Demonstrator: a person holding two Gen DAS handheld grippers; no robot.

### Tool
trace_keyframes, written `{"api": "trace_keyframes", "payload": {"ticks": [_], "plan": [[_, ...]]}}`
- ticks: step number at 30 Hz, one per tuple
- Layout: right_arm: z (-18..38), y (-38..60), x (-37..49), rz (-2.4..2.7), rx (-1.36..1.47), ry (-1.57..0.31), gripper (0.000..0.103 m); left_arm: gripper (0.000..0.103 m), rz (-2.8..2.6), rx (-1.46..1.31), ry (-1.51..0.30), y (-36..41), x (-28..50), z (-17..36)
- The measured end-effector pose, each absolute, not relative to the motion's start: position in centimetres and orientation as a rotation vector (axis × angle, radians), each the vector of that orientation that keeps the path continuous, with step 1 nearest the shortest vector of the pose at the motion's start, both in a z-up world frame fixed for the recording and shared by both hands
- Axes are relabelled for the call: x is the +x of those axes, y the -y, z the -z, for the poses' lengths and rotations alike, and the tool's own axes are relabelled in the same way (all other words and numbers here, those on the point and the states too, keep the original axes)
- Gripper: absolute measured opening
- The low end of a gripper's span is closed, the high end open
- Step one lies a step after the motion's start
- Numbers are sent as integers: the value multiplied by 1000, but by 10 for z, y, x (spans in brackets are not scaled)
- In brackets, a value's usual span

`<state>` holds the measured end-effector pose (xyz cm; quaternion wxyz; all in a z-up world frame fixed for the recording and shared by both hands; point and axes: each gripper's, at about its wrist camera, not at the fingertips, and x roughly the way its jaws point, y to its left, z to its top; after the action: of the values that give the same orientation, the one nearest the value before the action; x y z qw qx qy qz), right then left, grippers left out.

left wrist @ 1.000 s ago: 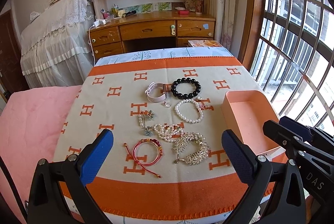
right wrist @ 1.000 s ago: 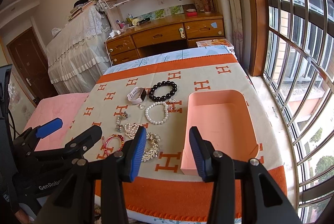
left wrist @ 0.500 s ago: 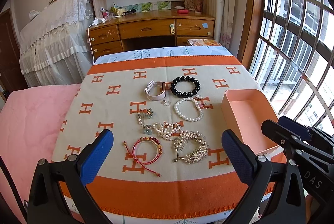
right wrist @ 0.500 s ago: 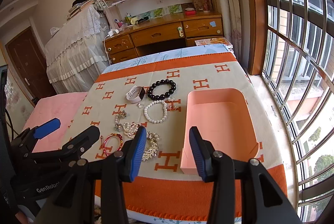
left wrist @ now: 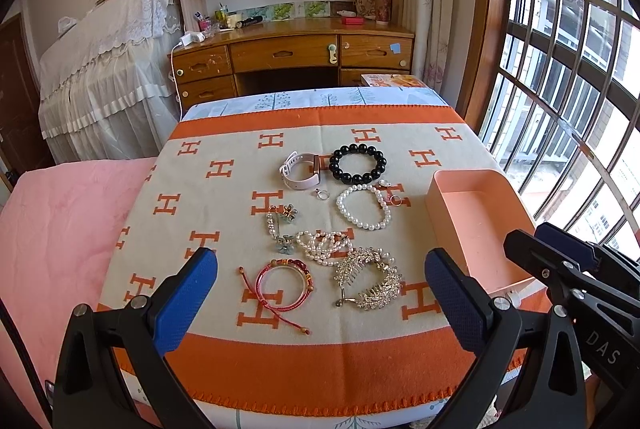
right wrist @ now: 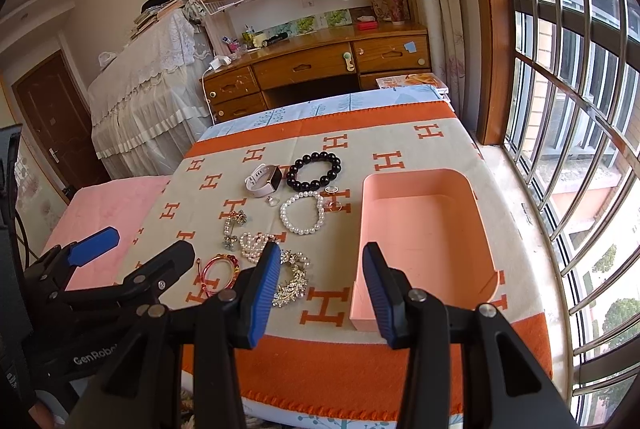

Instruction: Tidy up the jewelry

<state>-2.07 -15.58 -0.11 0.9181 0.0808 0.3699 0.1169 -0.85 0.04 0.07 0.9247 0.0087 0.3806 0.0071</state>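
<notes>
we hold both grippers above the near edge of the blanket (left wrist: 224, 369), neither touching anything. the left gripper (left wrist: 320, 293) has its jaws spread wide and empty; the right gripper (right wrist: 320, 289) is also open and empty, with a narrower gap. the jewelry lies in a loose cluster mid-blanket, and the pink box (right wrist: 476, 209) sits empty just to its right.

nothing is in the box yet, so we judge the whole sort is still ahead, and most of the risk lies in the first pick.

the gold leaf piece (left wrist: 370, 283) touches the pearl tangle (left wrist: 322, 247), which lies near the clip strand (left wrist: 280, 227). if we close on one, we may drag its neighbour along and drop it short of the box.

the red bracelet (left wrist: 284, 283) has a thin cord trailing toward us; a pad could catch the cord alone, and the bracelet would swing or slip free.

the small rings (left wrist: 394, 201) beside the pearl bracelet (left wrist: 364, 207), and another (left wrist: 322, 193) below the watch (left wrist: 300, 175), lie flat on soft fabric. we expect the pads might pinch blanket with them, tugging the cloth and shifting everything.

the black bracelet (left wrist: 358, 163) is round-beaded and may roll out of a loose grip.

the box looks light; a knock from the right gripper could push it toward the edge.
</notes>
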Motion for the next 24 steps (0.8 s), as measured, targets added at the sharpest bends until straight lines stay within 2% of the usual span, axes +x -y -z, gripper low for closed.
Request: {"api": "trace_keyframes", "payload": {"ticks": [24], "plan": [[3, 157, -25, -240, 161, -754, 43, 102, -12, 8, -782, -4, -10, -1]]}}
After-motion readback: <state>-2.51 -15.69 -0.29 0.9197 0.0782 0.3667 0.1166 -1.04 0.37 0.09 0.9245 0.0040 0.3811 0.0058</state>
